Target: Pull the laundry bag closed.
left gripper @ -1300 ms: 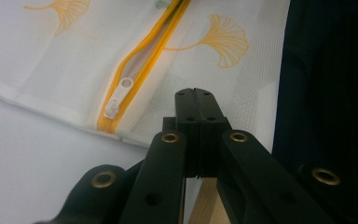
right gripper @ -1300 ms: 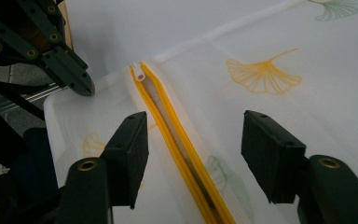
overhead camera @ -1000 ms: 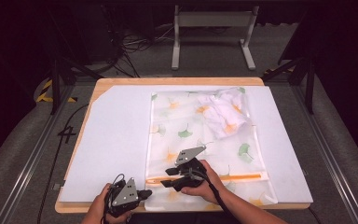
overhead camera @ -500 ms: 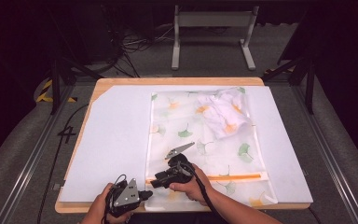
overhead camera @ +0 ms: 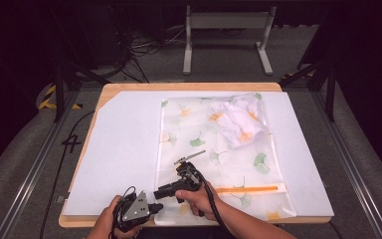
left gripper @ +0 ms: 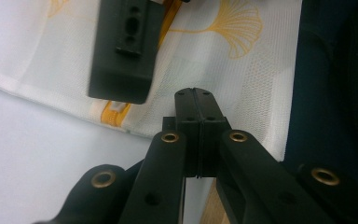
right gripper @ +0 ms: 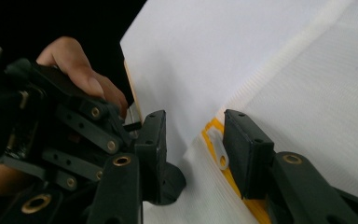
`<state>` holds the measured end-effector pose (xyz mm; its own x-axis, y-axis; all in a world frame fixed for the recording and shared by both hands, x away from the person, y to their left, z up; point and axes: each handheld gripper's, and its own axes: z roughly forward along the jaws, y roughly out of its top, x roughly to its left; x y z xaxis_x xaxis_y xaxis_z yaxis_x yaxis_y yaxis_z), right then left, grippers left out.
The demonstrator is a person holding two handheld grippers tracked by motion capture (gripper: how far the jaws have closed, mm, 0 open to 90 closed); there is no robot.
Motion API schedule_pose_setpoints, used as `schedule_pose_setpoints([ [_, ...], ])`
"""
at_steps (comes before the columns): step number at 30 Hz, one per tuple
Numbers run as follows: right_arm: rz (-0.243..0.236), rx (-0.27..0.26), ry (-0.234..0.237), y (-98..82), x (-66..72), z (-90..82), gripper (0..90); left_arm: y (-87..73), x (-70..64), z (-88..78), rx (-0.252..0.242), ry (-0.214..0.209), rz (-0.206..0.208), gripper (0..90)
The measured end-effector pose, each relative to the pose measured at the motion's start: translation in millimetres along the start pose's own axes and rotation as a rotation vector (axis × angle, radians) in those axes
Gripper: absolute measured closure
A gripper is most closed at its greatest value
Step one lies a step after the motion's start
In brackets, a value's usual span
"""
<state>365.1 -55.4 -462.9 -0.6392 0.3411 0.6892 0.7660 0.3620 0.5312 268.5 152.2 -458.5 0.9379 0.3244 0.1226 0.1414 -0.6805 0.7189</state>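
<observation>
Mesh laundry bag (overhead camera: 219,149) with ginkgo-leaf print lies flat on the white sheet (overhead camera: 124,149) that covers the table (overhead camera: 189,86), right of centre, with a crumpled white cloth (overhead camera: 241,119) showing at its far right corner. Its orange zipper (overhead camera: 248,189) runs along the near end. From the high view the right gripper (overhead camera: 158,193) lies level over the bag's near left corner, pointing left, but the jaws' gap is hard to read there. The right gripper view settles it — the two black jaws stand apart and have just been closing, with the white zipper pull (right gripper: 218,148) and the orange tape between them, the pull close beside the right-hand pad; whether it touches I cannot tell. The left gripper (overhead camera: 151,208) sits just near and left of it at the table's near edge. The left gripper view shows its jaws pressed together on nothing — tips above the bag's edge.
</observation>
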Motion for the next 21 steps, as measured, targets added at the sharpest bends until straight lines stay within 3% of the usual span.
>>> schedule_pose_setpoints([
  [5, 0.028, 0.014, -0.014, -0.7, -0.6, -1.9, 67.4, 0.2, -0.4, 0.1, 0.0, 0.003, 0.007, 90.0],
  [12, -0.042, 0.021, -0.079, -3.9, 3.9, 0.8, 74.0, 0.5, -1.1, 0.4, 0.001, 0.008, 0.01, 90.0],
  [21, -0.038, -0.003, -0.125, -4.9, 3.0, 4.0, 82.5, 0.5, -1.2, 0.6, 0.003, 0.008, 0.015, 90.0],
])
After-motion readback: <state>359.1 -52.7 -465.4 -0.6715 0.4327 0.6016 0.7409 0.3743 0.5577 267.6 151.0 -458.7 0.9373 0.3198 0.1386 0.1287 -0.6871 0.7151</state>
